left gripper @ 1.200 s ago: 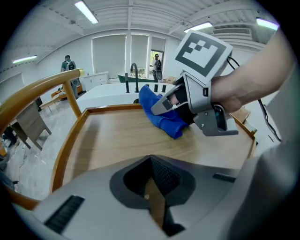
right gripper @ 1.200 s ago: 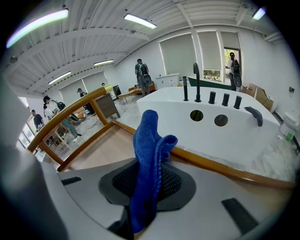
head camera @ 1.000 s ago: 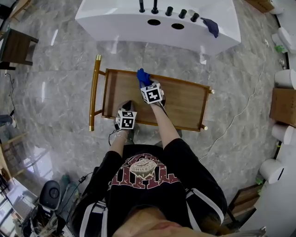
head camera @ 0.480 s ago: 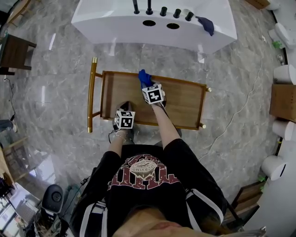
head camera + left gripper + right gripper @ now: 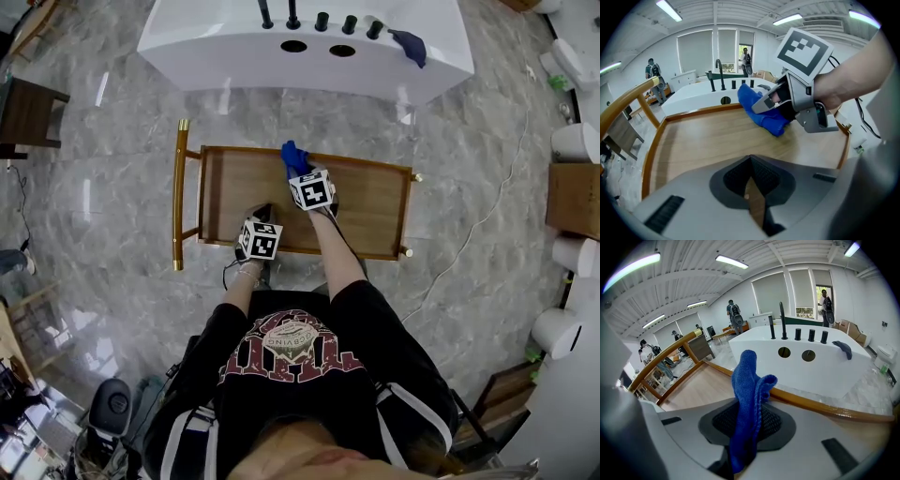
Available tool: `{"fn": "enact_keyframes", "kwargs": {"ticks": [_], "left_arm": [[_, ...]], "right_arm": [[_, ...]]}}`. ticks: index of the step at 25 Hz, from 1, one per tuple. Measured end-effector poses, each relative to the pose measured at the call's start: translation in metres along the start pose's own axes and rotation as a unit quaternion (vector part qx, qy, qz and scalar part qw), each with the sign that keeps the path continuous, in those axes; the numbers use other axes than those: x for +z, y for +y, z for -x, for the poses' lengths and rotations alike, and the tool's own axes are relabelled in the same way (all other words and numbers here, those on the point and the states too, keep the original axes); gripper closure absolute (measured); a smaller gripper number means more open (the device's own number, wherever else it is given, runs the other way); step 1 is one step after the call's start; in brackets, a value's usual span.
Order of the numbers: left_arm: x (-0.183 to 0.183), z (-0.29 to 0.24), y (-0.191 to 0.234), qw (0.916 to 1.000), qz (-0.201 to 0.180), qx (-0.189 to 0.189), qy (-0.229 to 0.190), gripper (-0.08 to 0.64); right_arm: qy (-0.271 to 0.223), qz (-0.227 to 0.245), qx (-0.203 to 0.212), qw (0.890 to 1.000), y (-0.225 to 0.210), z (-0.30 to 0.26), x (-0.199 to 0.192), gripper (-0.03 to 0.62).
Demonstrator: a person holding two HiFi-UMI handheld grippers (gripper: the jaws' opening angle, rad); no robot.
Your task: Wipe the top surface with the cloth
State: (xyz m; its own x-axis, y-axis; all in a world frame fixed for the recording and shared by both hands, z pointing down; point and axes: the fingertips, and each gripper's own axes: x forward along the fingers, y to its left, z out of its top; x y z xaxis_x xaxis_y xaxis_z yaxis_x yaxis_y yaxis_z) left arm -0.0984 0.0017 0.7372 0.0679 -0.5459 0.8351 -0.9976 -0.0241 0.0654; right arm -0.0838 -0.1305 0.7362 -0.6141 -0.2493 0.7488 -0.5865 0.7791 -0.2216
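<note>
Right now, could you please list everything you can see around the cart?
cart: one, wood with a gold handle, mid-floor
cloth: one, blue, at the tray's far rim
tub: one, white, beyond the cart
taps: five, black, along the tub's deck
dark cloth: one, navy, on the tub's right end
side table: one, dark brown, far left
box: one, brown, right edge
white fixtures: at least three, along the right edge
people: several, far off in the room
right claw: grey, shut on the cloth
left claw: grey, shut, empty, at the tray's near rim
</note>
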Motion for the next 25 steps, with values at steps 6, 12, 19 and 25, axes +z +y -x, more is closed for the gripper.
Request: {"fn": "enact_keyframes", "kwargs": {"ticks": [6, 12, 19, 25], "left_arm": [[0.017, -0.015, -0.035, 0.9994, -0.001, -0.033, 0.01, 0.512], [0.016, -0.02, -0.039, 0.9994, 0.021, -0.019, 0.02, 0.512], [0.017, -0.024, -0.041, 0.9994, 0.001, 0.001, 0.033, 0.512], [0.014, -0.022, -0.044, 0.9991, -0.016, 0.007, 0.038, 0.511]], "right_arm": [[-0.001, -0.011, -0.007, 1.0, -0.015, 0.01, -0.006, 0.503], [-0.002, -0.026, -0.027, 0.999, -0.046, 0.028, -0.018, 0.503], [-0.001, -0.046, -0.051, 0.998, -0.081, 0.047, -0.032, 0.503], [-0.004, -0.065, -0.066, 0.996, -0.1, 0.066, -0.045, 0.503]]}}
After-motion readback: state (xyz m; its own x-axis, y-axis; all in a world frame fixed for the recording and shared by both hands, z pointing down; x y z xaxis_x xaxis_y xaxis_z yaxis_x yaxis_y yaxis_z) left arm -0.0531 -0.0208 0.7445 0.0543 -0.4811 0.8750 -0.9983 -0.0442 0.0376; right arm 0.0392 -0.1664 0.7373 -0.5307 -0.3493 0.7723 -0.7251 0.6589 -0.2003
